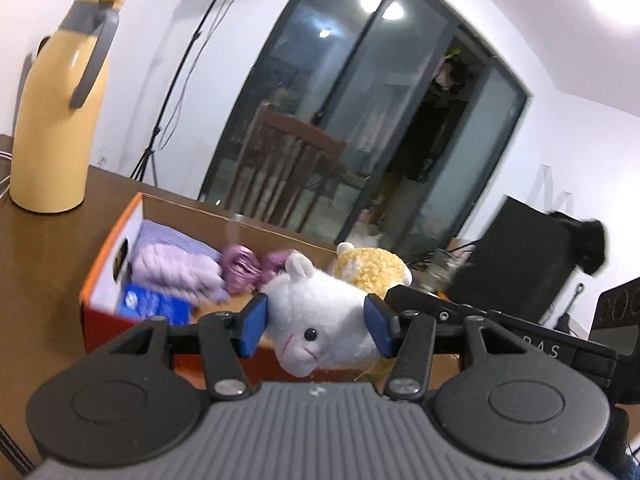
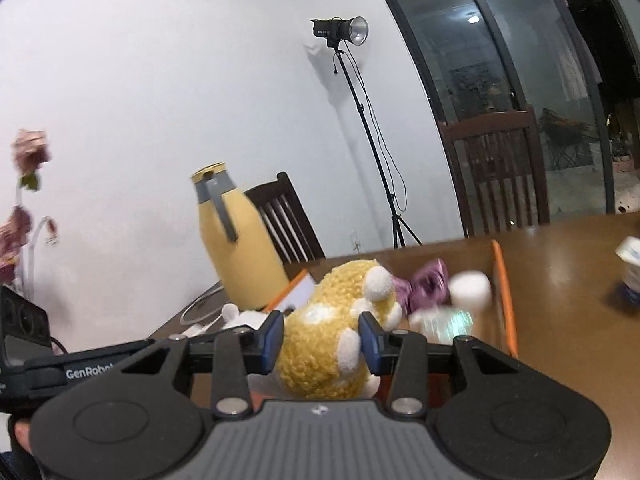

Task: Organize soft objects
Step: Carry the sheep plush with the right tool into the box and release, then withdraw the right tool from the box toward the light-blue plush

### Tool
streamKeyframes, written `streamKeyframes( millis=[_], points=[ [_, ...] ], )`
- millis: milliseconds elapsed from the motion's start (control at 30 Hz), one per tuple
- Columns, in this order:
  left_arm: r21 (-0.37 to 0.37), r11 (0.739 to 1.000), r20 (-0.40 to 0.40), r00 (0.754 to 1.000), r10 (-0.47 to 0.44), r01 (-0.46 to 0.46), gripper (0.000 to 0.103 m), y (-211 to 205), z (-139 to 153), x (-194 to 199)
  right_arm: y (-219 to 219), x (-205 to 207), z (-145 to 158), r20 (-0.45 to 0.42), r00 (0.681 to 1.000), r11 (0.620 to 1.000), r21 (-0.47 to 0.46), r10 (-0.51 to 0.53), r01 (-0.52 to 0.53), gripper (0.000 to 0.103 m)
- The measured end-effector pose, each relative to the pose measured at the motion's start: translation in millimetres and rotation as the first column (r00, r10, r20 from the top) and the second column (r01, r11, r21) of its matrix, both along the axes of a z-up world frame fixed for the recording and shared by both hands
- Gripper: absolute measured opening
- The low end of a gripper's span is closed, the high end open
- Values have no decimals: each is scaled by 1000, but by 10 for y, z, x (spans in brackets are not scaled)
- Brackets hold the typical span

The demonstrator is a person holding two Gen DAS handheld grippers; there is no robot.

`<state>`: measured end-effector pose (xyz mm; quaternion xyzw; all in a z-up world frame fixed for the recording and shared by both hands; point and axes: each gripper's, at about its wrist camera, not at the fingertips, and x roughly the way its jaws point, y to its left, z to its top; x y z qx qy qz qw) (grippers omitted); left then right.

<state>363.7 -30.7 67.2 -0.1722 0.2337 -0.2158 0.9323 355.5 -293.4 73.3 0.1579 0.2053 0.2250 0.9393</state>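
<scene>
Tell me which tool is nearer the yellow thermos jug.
Left, probably. The left tool, gripping the white plush, is by the orange box end closest to the jug. The right tool, gripping the yellow plush, sits farther along.

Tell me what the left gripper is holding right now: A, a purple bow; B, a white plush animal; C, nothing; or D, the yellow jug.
B: in the left wrist view the left gripper has its blue pads pressed on either side of the white plush animal, near the orange box.
</scene>
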Motion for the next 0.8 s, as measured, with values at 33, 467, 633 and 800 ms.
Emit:
streamKeyframes(
  millis=[33,467,633,800],
  points=[
    [13,1000,-12,1000,7,-7,53,22,-26,158,54,202,-33,-18,1000,1000,-5,3,-3,40],
    [149,987,-213,977,-27,60,52,-293,-589,999,84,1048,-741,-238,967,995,-61,-87,75,42],
    [100,991,-233,970,-62,88,56,-511,-597,1043,-140,977,-661,-222,959,981,-121,-174,149,35],
    [114,990,-174,983,-67,88,63,-474,-289,762,-272,719,-306,-115,980,981,-125,-163,148,50]
  ],
)
